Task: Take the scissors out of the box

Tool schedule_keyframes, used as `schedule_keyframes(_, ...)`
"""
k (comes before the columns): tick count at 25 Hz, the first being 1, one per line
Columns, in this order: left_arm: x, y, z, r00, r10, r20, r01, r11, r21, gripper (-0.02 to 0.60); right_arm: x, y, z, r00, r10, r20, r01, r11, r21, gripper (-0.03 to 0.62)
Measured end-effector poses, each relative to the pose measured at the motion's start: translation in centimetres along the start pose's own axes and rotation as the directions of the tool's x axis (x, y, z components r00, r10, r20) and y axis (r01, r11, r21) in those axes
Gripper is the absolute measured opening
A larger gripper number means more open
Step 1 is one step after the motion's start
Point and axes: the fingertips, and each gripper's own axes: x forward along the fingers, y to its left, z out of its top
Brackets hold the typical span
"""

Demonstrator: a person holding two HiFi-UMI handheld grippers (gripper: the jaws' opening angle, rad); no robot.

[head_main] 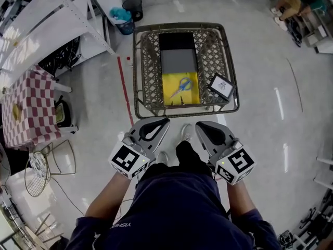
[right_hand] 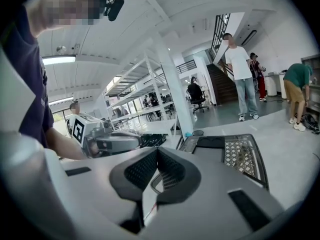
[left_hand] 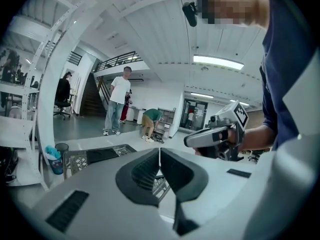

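Blue-handled scissors point(head_main: 181, 85) lie on the yellow bottom of a long open box point(head_main: 179, 87) inside a wire basket point(head_main: 140, 66) on the floor. My left gripper point(head_main: 165, 121) hangs shut and empty just short of the basket's near rim, at its left. My right gripper point(head_main: 198, 125) hangs shut and empty beside it, at the right. In the left gripper view the jaws point(left_hand: 159, 152) meet with nothing between them, and the right gripper's body shows beyond. In the right gripper view the jaws point(right_hand: 156, 150) also meet, with the basket point(right_hand: 252, 156) ahead.
A framed black-and-white card point(head_main: 221, 85) leans in the basket's right side. White shelving point(head_main: 57, 20) and a red-checked table point(head_main: 26, 108) stand at the left. A red line point(head_main: 124, 87) runs on the floor. People point(left_hand: 118, 106) stand far off.
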Motion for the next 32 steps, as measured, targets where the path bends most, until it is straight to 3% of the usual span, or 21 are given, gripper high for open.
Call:
schedule_keyframes(6, 4.9, 2.3, 0.2, 0.998, 0.047, -0.038, -0.047, 0.999, -0.005, 0.029, 1.1, -4.8, 0.8, 0.998, 0.055, -0.028, -0.055, 0.998, 0.016, 0.018)
schedule_keyframes(17, 12.1, 5.7, -3.0, 0.984, 0.091, -0.154, -0.092, 0.996, -0.001, 0.029, 3.0, -11.7, -0.4, 0.988, 0.137, -0.075, -0.132, 0.989, 0.069, 0.018)
schedule_keyframes(27, 16.3, 8.6, -10.0, 0.936, 0.093, -0.339, -0.071, 0.995, 0.076, 0.031, 3.5, -14.9, -3.0, 0.985, 0.142, -0.097, -0.129, 0.984, 0.124, 0.017)
schedule_keyframes(32, 17.5, 9.8, -12.5, 0.915, 0.08, -0.394, -0.048, 0.995, 0.09, 0.031, 3.8, -15.5, -4.0, 0.983, 0.133, -0.125, -0.115, 0.983, 0.142, 0.018)
